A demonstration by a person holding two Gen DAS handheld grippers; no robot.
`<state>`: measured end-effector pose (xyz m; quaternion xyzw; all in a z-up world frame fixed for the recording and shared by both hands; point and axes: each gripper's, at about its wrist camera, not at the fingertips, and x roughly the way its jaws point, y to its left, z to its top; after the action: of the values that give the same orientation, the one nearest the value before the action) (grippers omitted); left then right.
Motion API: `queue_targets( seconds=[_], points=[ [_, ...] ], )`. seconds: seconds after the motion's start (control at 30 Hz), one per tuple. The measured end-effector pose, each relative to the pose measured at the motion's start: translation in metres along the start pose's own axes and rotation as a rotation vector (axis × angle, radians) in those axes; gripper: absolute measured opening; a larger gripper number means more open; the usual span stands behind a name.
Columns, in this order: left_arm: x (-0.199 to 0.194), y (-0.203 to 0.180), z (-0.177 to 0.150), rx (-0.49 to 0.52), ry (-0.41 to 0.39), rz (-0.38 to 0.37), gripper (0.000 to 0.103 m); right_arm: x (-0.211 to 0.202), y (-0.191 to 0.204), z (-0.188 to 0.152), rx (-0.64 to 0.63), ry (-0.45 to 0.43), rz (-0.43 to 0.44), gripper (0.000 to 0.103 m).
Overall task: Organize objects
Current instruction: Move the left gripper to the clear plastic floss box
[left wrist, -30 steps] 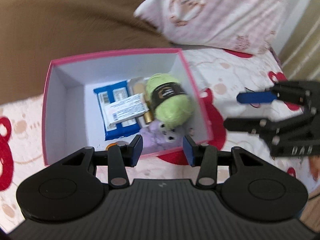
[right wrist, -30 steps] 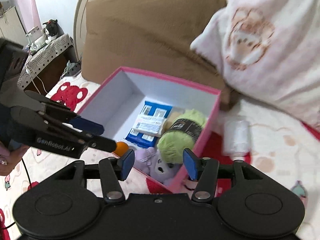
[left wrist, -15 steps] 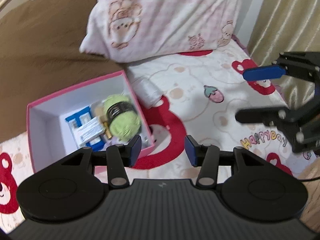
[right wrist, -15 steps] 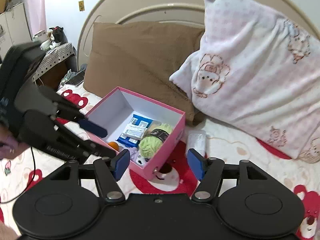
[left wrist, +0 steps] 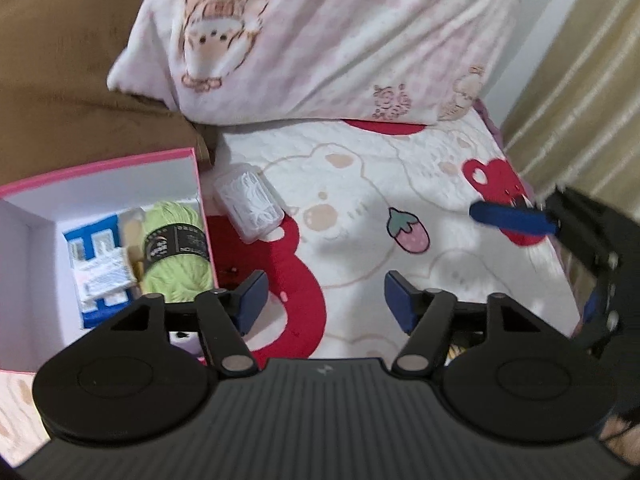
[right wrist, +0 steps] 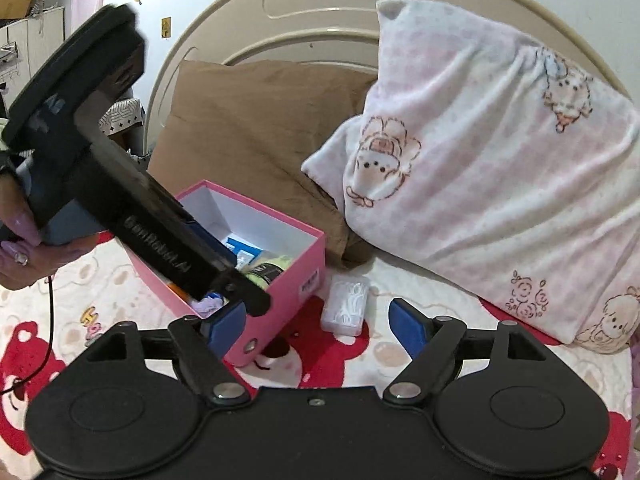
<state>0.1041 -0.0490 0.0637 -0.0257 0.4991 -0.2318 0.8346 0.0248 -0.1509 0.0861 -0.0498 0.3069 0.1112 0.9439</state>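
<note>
Clear case [left wrist: 249, 202]: a small see-through plastic box of white bits lies flat on the bedspread [left wrist: 400, 184], just beside the outer wall of the pink box [right wrist: 280, 300] and near the brown cushion's corner; it looks like the one loose thing not yet put away.
Handling: probably light and rigid, with smooth, likely slippery walls; the lid may pop under a hard squeeze.
Where to take hold: across its short sides at mid-length, the pads flat on the walls, seems safest.
Left tongs [left wrist: 324, 304]: jaws opening, nothing between them, held over the red bear print.
Right tongs [right wrist: 316, 326]: jaws opening wide and empty; the case shows in the gap beyond them, untouched.
Pink box contents: green yarn [left wrist: 176, 252], a blue packet [left wrist: 94, 240] and small bits fill the near end; bare floor remains at the far end.
Edges: the box wall stands right against the case, so a pad on that side has little room.
Open room: bare bedspread on the case's side away from the box; the pink pillow [right wrist: 500, 168] rises close behind.
</note>
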Motion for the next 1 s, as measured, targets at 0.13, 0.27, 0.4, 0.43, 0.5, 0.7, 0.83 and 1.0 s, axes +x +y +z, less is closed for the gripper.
queue_targets(
  seconds=[0.13, 0.27, 0.4, 0.43, 0.5, 0.7, 0.83, 1.0],
  points=[
    [0.035, 0.003, 0.01, -0.069, 0.023, 0.002, 0.073, 0.029, -0.01, -0.016, -0.009, 0.006, 0.005, 0.086],
    [0.072, 0.007, 0.019, -0.125, 0.038, 0.034, 0.076, 0.061, -0.019, -0.031, -0.016, 0.016, 0.009, 0.086],
    [0.104, 0.015, 0.028, -0.177, 0.056, 0.09, 0.077, 0.088, -0.026, -0.044, -0.012, 0.009, 0.008, 0.086],
    [0.112, 0.017, 0.03, -0.19, 0.055, 0.099, 0.077, 0.095, -0.028, -0.048, -0.004, 0.009, 0.007, 0.086],
    [0.123, 0.022, 0.034, -0.212, 0.058, 0.108, 0.077, 0.108, -0.034, -0.054, 0.021, 0.004, 0.008, 0.086],
    [0.145, 0.034, 0.045, -0.252, 0.054, 0.095, 0.074, 0.148, -0.043, -0.068, 0.063, 0.006, -0.003, 0.086],
    [0.148, 0.031, 0.05, -0.203, 0.053, 0.115, 0.067, 0.17, -0.043, -0.072, 0.079, 0.008, 0.002, 0.084],
    [0.148, 0.034, 0.052, -0.192, 0.045, 0.074, 0.055, 0.196, -0.037, -0.071, 0.06, 0.011, 0.008, 0.081]
  ],
)
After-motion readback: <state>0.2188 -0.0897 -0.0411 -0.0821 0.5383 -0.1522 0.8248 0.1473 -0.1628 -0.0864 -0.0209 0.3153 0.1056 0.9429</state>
